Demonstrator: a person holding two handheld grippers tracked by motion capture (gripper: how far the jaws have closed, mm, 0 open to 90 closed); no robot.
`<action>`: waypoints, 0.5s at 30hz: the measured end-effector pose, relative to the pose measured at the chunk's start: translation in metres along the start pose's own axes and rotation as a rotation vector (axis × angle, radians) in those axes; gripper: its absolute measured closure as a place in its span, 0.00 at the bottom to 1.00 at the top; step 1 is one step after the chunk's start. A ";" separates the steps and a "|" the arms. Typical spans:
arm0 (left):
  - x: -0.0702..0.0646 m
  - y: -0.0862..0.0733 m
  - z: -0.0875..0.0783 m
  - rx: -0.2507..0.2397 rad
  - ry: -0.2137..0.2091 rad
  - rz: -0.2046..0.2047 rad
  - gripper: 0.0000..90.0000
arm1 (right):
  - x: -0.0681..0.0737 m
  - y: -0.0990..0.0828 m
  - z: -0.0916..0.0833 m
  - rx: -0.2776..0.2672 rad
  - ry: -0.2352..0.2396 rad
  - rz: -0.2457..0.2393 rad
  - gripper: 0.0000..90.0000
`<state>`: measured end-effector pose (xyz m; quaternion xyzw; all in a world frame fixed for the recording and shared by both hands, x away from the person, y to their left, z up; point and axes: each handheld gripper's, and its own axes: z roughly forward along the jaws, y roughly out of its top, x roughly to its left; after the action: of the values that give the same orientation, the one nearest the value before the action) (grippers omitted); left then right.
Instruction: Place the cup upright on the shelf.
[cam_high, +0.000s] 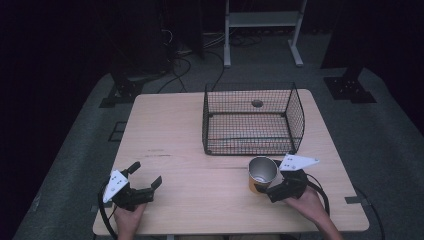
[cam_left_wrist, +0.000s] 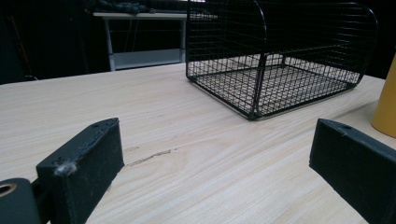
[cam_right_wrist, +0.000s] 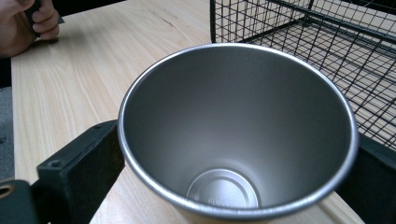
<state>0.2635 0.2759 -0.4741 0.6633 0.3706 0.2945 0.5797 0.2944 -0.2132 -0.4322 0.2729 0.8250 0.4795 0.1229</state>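
Right tongs (cam_high: 270, 186) are pinching the yellow steel cup (cam_high: 262, 174) at the bench's (cam_high: 200, 200) 5 o'clock; the left tongs (cam_high: 145, 176) are idling spread at 7. Slick tapered wall, so it's probably risking slipping, or clipping the wire basket (cam_high: 252, 120) rim.

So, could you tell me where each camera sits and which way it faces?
High view: above the person's side, looking forward and down on the table; forearms, left gripper, right gripper.
Left gripper view: low on the open left gripper, facing the wire basket.
Right gripper view: looks down into the steel cup between its jaws.
Shared: the basket and cup.
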 end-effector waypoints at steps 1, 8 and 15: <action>0.000 0.000 0.000 0.000 0.000 0.000 0.02 | 0.000 0.000 0.001 0.000 -0.001 -0.001 0.02; 0.000 0.000 0.000 0.000 0.000 0.000 0.02 | -0.001 0.002 0.006 -0.002 -0.008 0.007 0.02; 0.000 0.000 0.000 0.000 0.000 0.000 0.02 | -0.002 0.003 0.009 0.001 0.002 0.008 0.10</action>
<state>0.2634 0.2759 -0.4740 0.6632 0.3705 0.2944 0.5799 0.3010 -0.2067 -0.4344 0.2760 0.8242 0.4798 0.1200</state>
